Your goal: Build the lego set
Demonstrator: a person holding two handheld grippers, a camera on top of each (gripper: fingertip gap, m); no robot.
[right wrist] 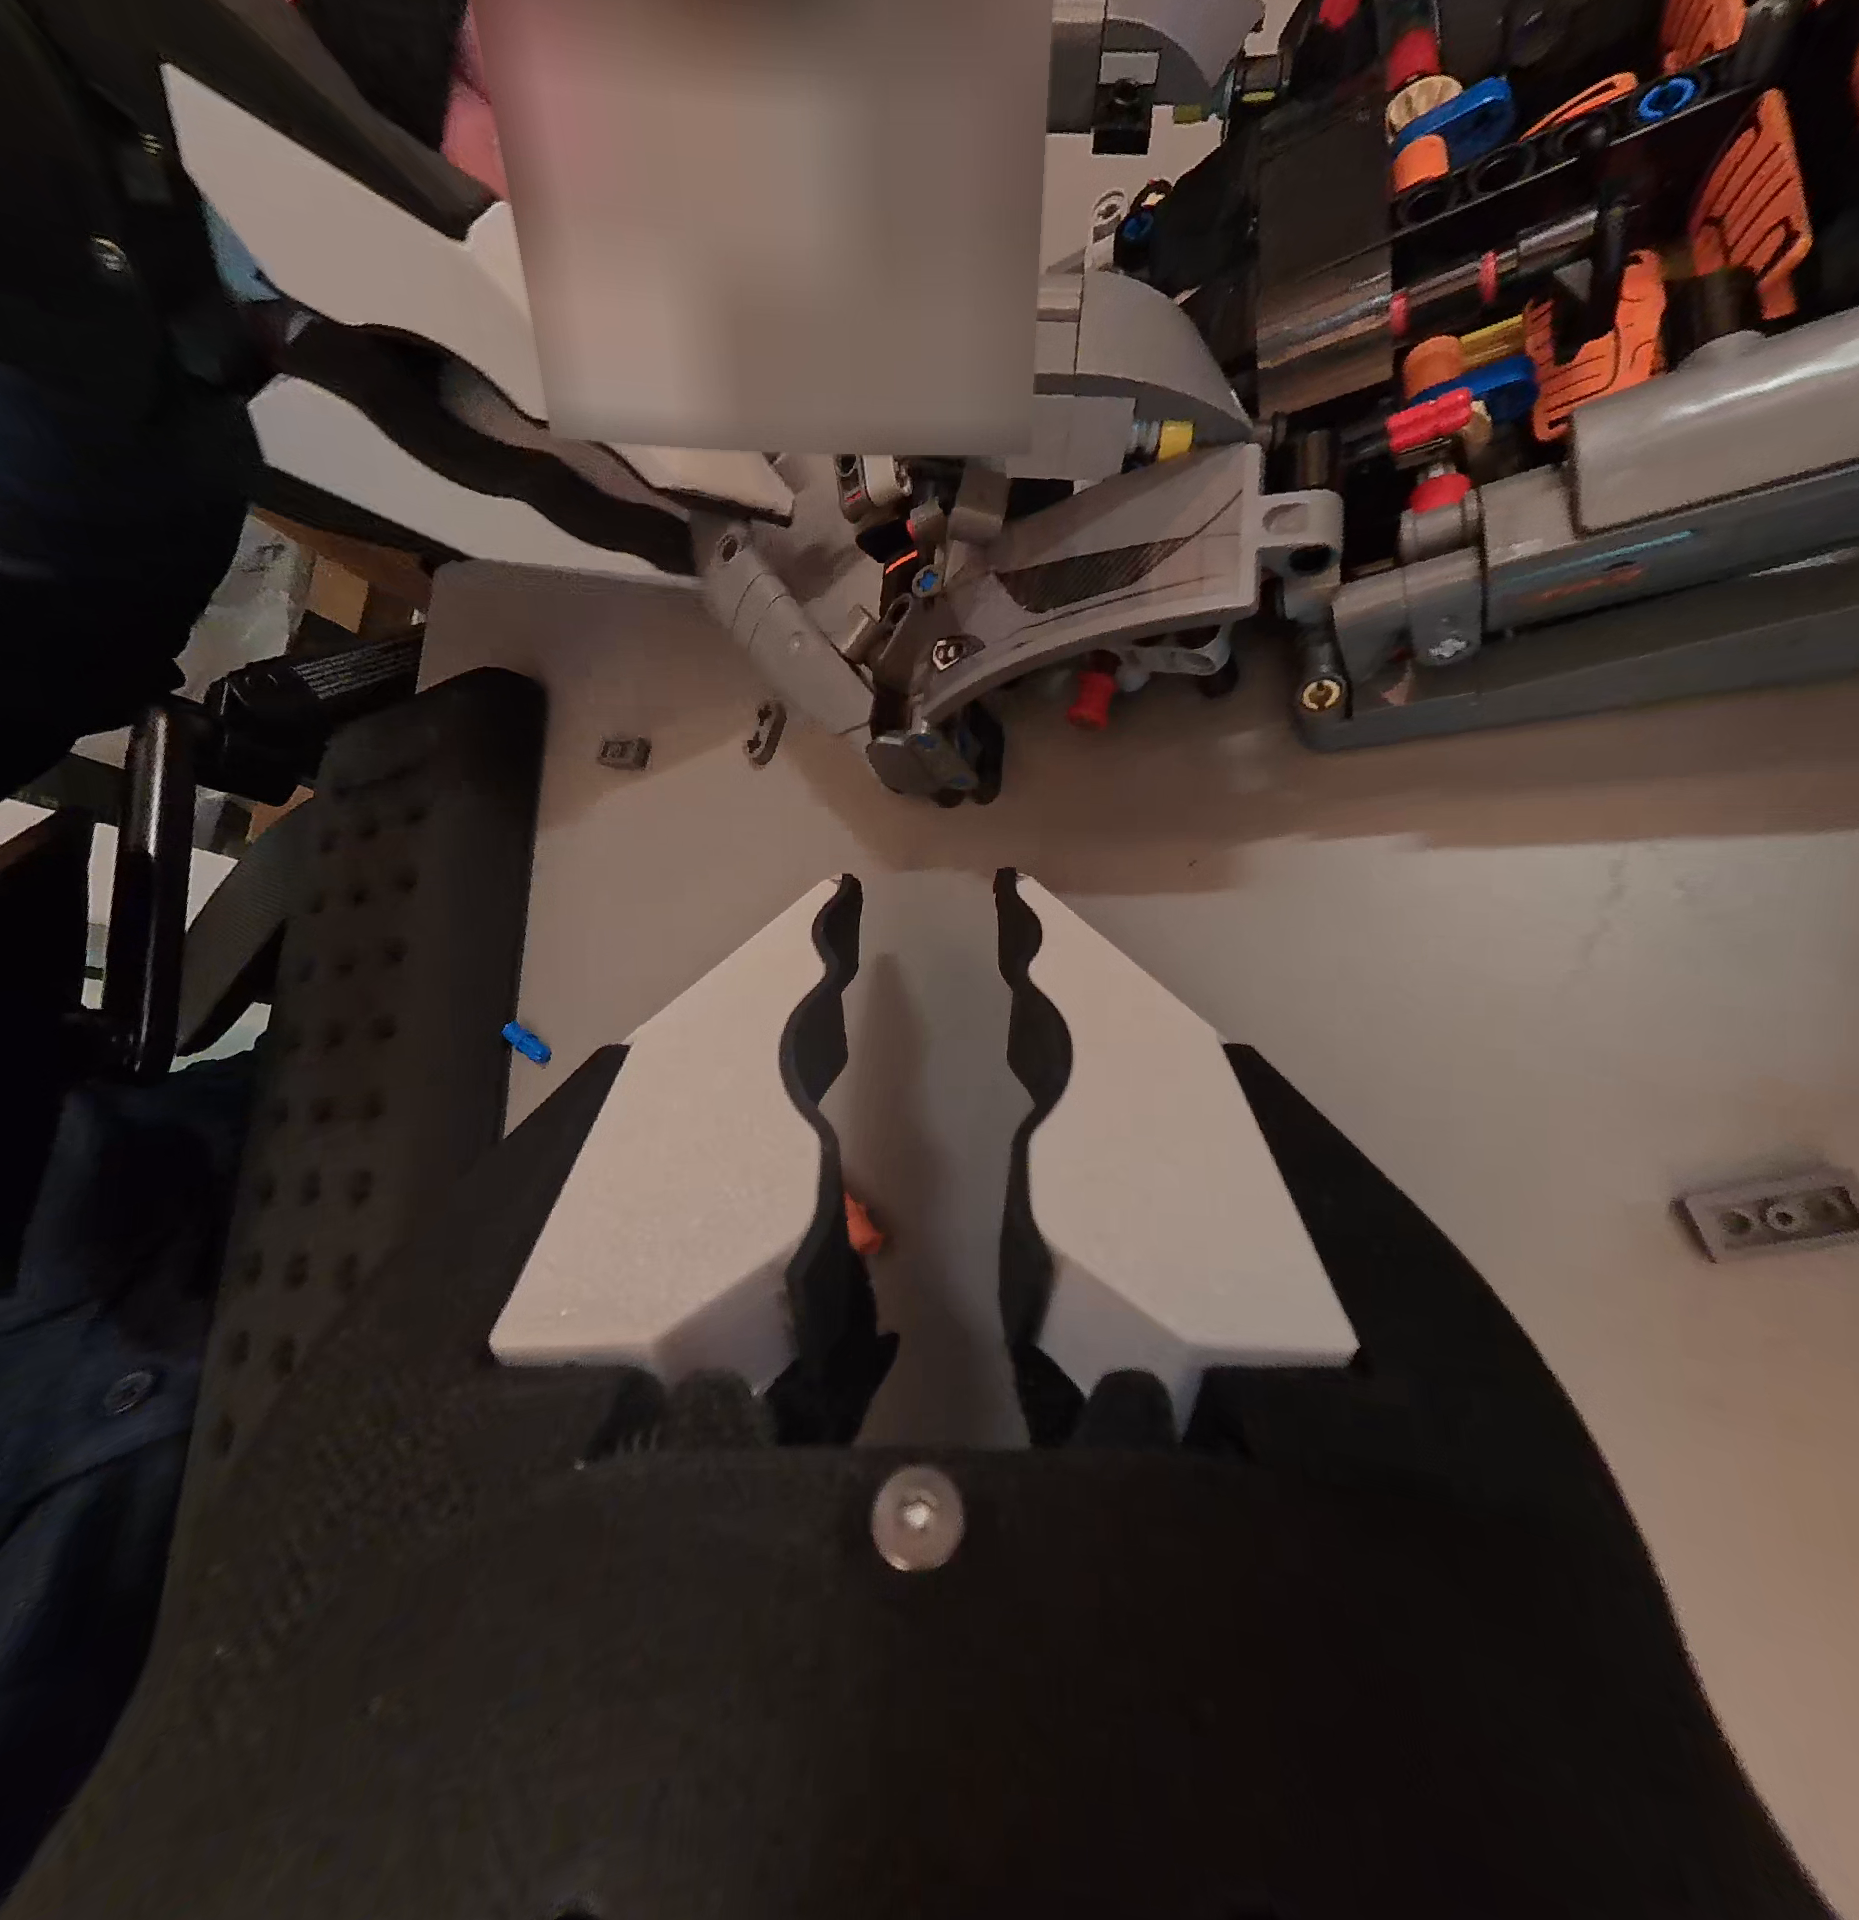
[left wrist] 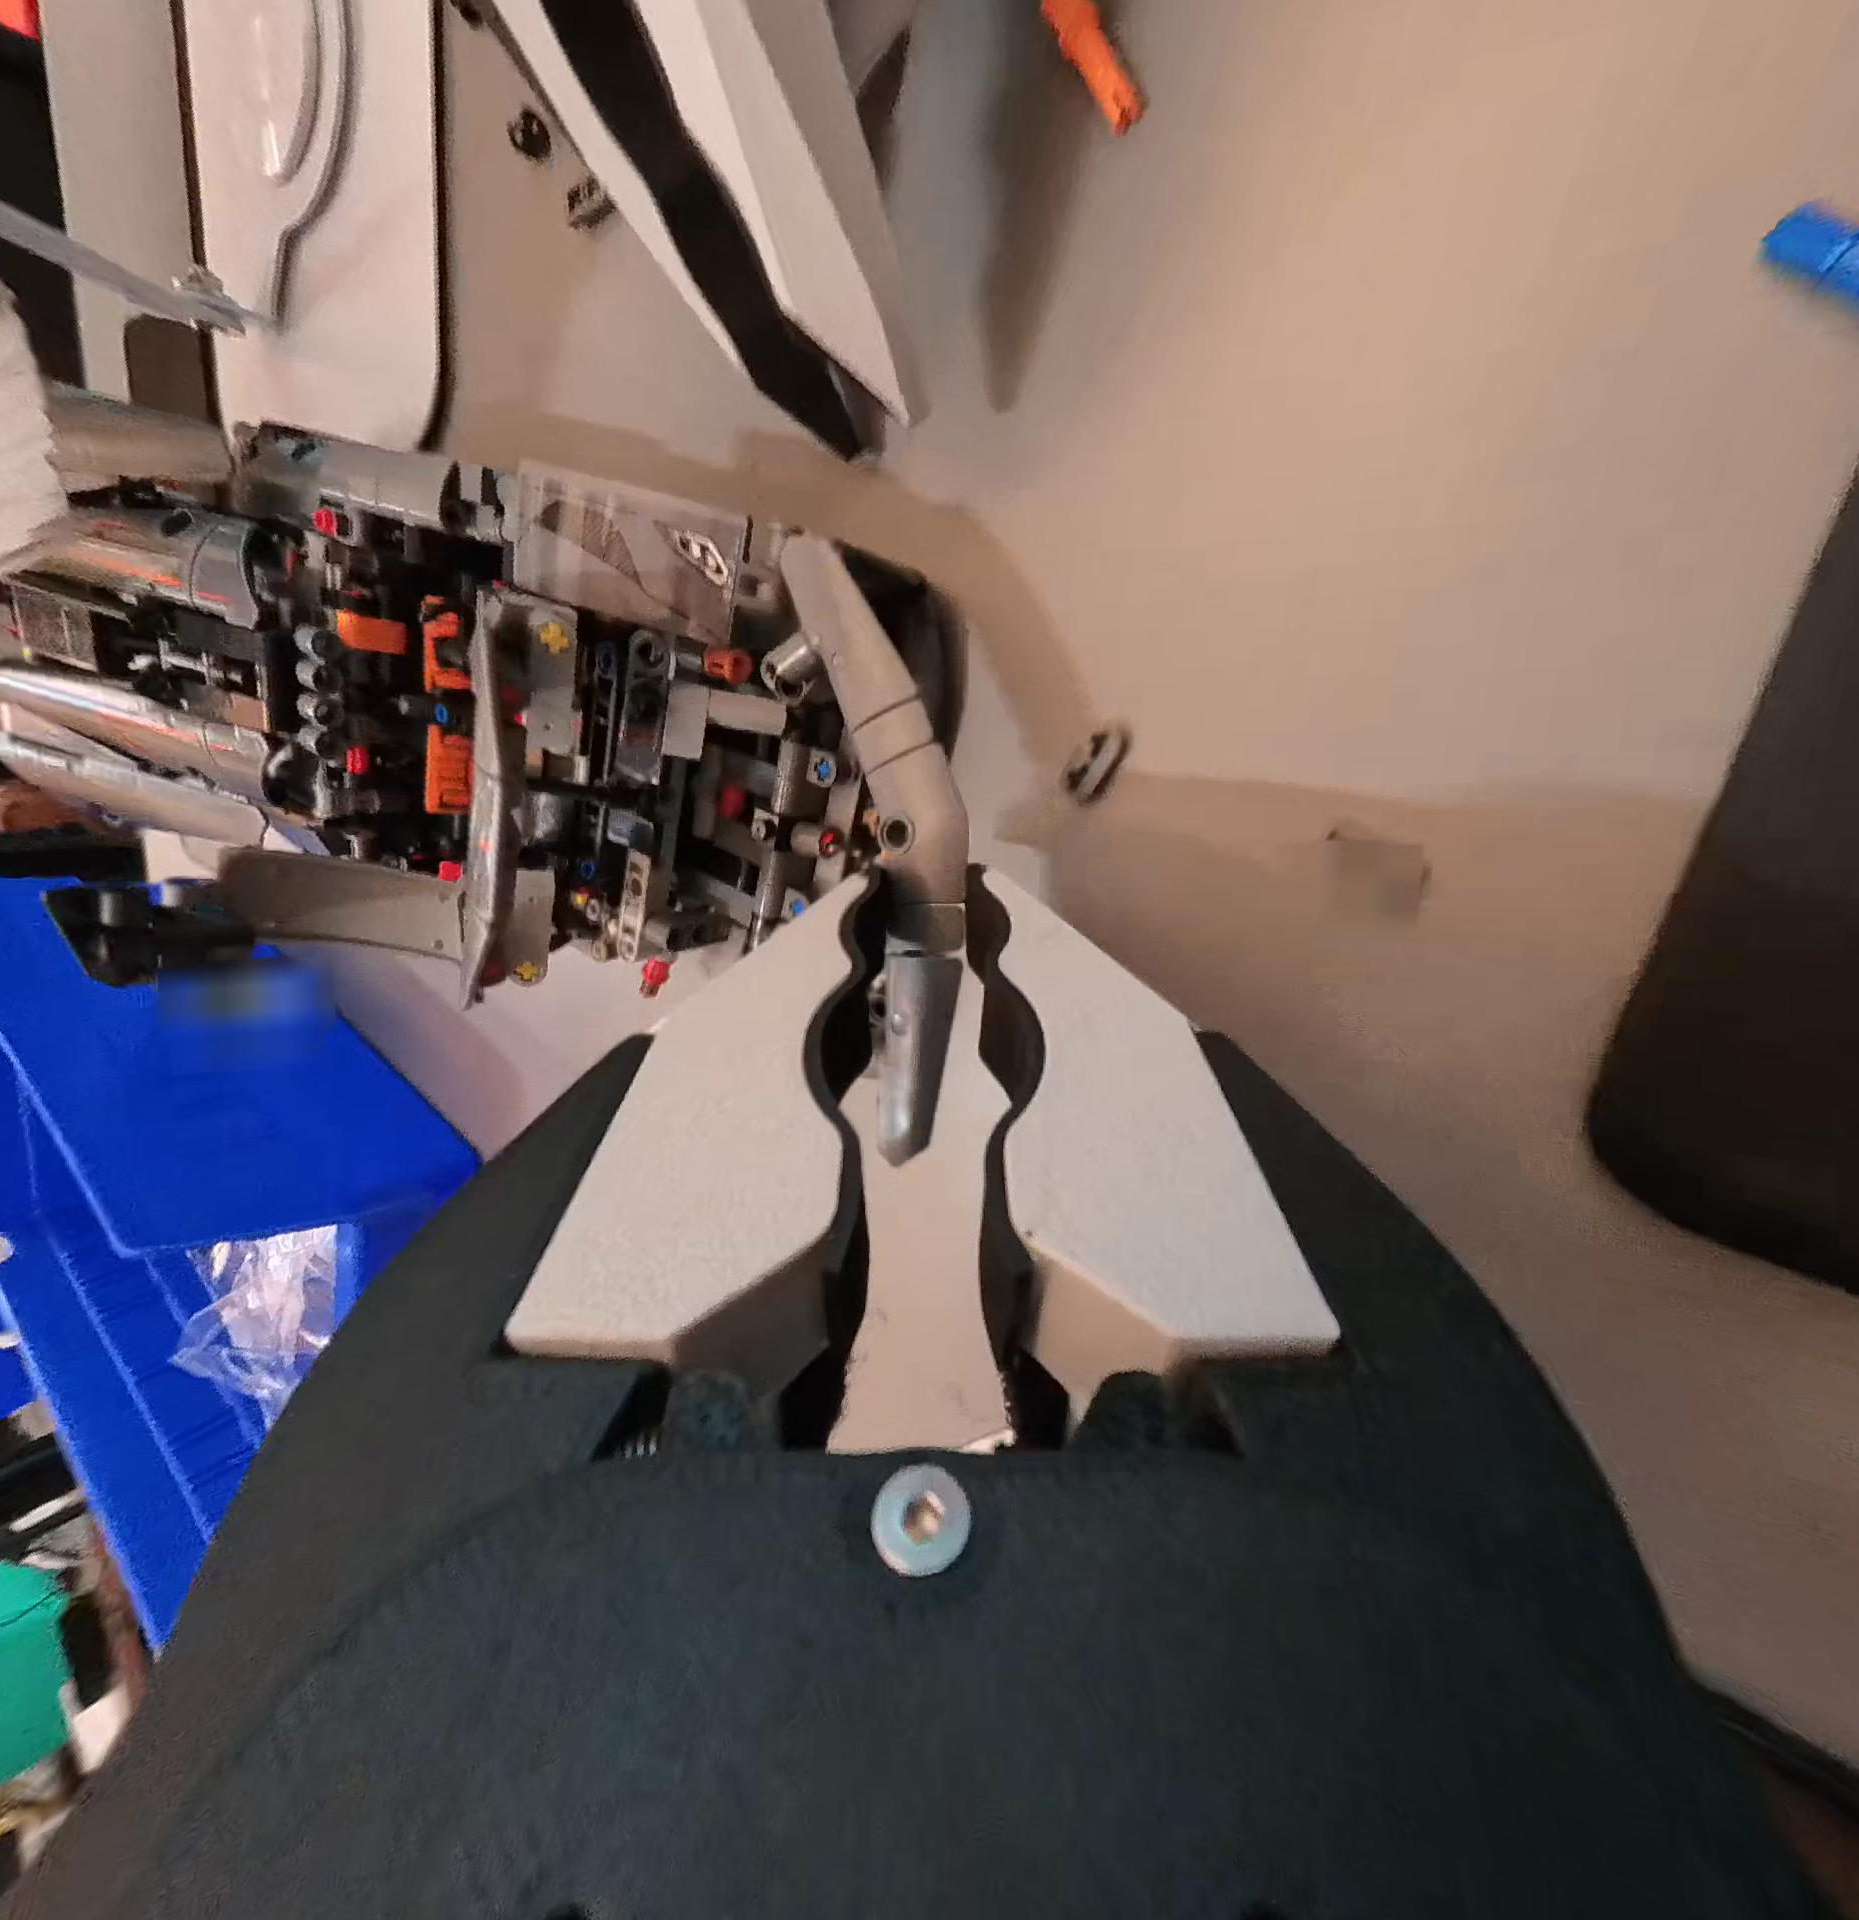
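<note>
Left gripper (left wrist: 920, 883) clamps grey strut (left wrist: 909, 1023) of lego model (left wrist: 509, 707)

A: Off to the left, a blue storage bin (left wrist: 208, 1122), with a crumpled clear plastic bag (left wrist: 265, 1314) tucked just below its edge.

B: And lower down in that corner, something green (left wrist: 11, 1652), too blurred to call.

A: Right side, a dark grey object (left wrist: 1777, 935) stands on the pale table (left wrist: 1372, 520), its shape cut off by the frame.

B: From the other camera, a black perforated panel (right wrist: 374, 987) leans at the table's left edge, a black bar (right wrist: 146, 883) beside it.

A: Dark blue fabric (right wrist: 63, 1403) lies below that, partly in shadow.
</note>
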